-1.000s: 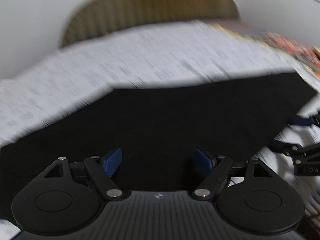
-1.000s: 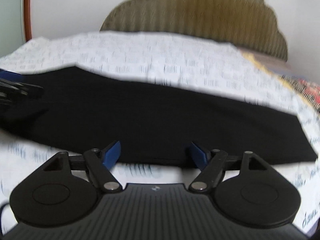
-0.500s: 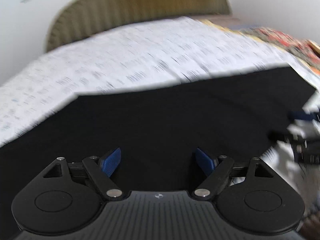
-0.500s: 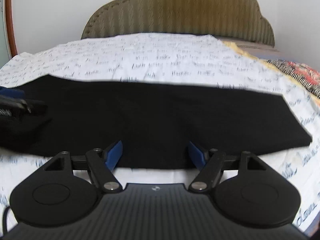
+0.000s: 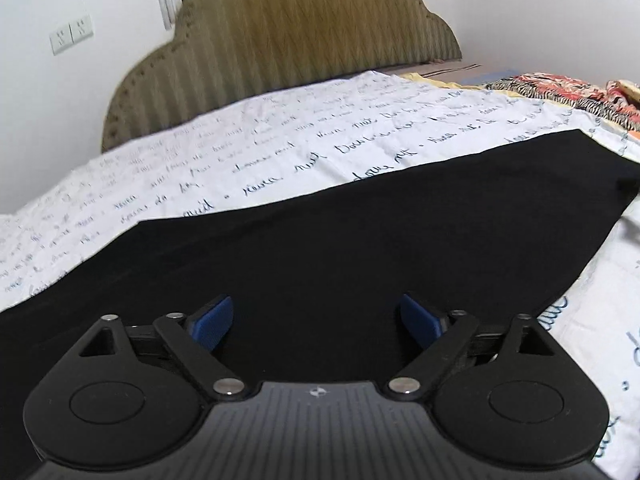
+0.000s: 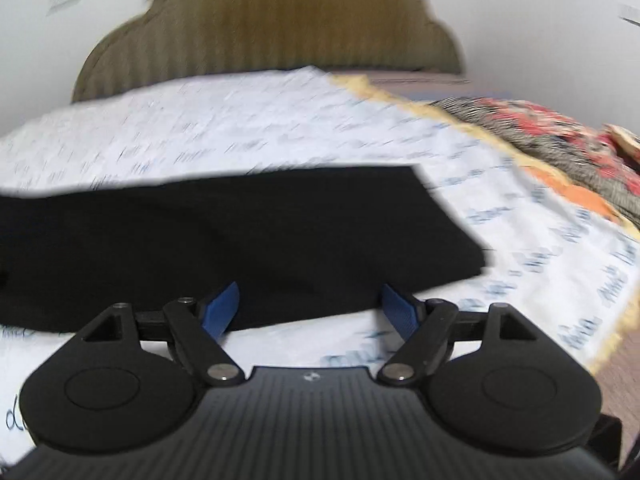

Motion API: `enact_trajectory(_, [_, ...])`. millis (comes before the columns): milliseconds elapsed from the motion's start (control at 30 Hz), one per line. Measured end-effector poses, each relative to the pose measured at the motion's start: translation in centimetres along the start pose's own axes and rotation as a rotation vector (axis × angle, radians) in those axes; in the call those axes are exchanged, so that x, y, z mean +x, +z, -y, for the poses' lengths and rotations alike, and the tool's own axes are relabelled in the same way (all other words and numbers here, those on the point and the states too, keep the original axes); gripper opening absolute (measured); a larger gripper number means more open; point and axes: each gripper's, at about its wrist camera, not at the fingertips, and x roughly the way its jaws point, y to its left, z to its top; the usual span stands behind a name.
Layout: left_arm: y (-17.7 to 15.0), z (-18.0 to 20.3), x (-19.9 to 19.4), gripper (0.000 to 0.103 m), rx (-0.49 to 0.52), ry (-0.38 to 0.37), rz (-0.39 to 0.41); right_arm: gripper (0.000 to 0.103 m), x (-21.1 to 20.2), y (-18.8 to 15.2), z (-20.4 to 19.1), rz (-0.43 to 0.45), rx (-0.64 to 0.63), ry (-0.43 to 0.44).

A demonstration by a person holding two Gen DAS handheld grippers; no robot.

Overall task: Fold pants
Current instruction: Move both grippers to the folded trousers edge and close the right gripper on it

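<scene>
The black pants lie flat on the bed, on a white sheet with blue script, as one long dark band crossing the frame from lower left to upper right in the left wrist view. In the right wrist view the pants fill the centre and left, with one square end toward centre right.

The left hand-held gripper hovers over the cloth; its jaws are opening, standing wide, and nothing is pinched between the blue pads. The right hand-held gripper sits at the near hem; its jaws are also opening and no fabric is caught between them. This view is motion-blurred, so contact with the cloth cannot be confirmed.

Risks from here, as a judgement:
- Pinching only the top layer, causing the layers to separate on lifting.
- Catching the sheet with the hem, dragging the bedding.
- Uneven lift between the two grippers, giving a skewed fold.
</scene>
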Motion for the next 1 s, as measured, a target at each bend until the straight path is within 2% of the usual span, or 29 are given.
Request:
enact_trajectory(67, [-0.3,0.3,0.3,0.096,0.003,0.005,0.003,0.077,-0.6,-0.1,2.3,0.038,0.128,-0.028])
enact_trajectory(133, [-0.4,0.0,0.4,0.097,-0.012,-0.01,-0.001,0.077,-0.3,-0.2,4.9,0.037,0.269,-0.047])
enact_trajectory(200, [-0.4,-0.5,0.5,0.098,-0.042,-0.031,-0.012,0.072,-0.2,-0.5,7.2,0.021,0.374,-0.027])
enact_trajectory(300, [-0.4,-1.1,0.8,0.1,-0.077,-0.048,-0.025,0.069,0.2,-0.9,8.6,0.017,0.453,-0.011])
enact_trajectory(467, [-0.6,-0.7,0.7,0.101,-0.062,-0.033,-0.017,0.069,1.5,-1.2,10.0,0.055,0.56,0.022])
enact_trajectory(533, [-0.5,-0.8,0.8,0.101,-0.065,-0.035,-0.018,0.063,2.1,-1.1,10.6,0.067,0.601,0.038])
enact_trajectory(567, [-0.6,-0.7,0.7,0.101,-0.065,-0.036,-0.018,0.061,2.4,-1.1,11.1,0.067,0.62,0.041])
enact_trajectory(633, [-0.6,-0.7,0.7,0.101,-0.067,-0.037,-0.018,0.045,2.9,-1.0,11.3,0.067,0.642,0.039])
enact_trajectory(700, [-0.6,-0.7,0.7,0.101,-0.067,-0.037,-0.018,0.036,3.1,-0.8,11.4,0.06,0.64,0.029])
enact_trajectory(733, [-0.6,-0.7,0.7,0.101,-0.067,-0.037,-0.018,0.027,3.1,-0.9,11.3,0.06,0.643,0.024])
enact_trajectory(800, [-0.6,-0.7,0.7,0.101,-0.068,-0.037,-0.018,0.019,3.0,-1.0,11.6,0.059,0.67,0.024])
enact_trajectory(900, [-0.6,-0.8,0.7,0.101,-0.069,-0.039,-0.018,0.012,2.8,-1.1,11.5,0.078,0.695,0.028])
enact_trajectory(1000, [-0.4,-0.9,0.5,0.101,-0.07,-0.041,-0.019,0.011,2.0,0.0,9.6,0.106,0.575,-0.029])
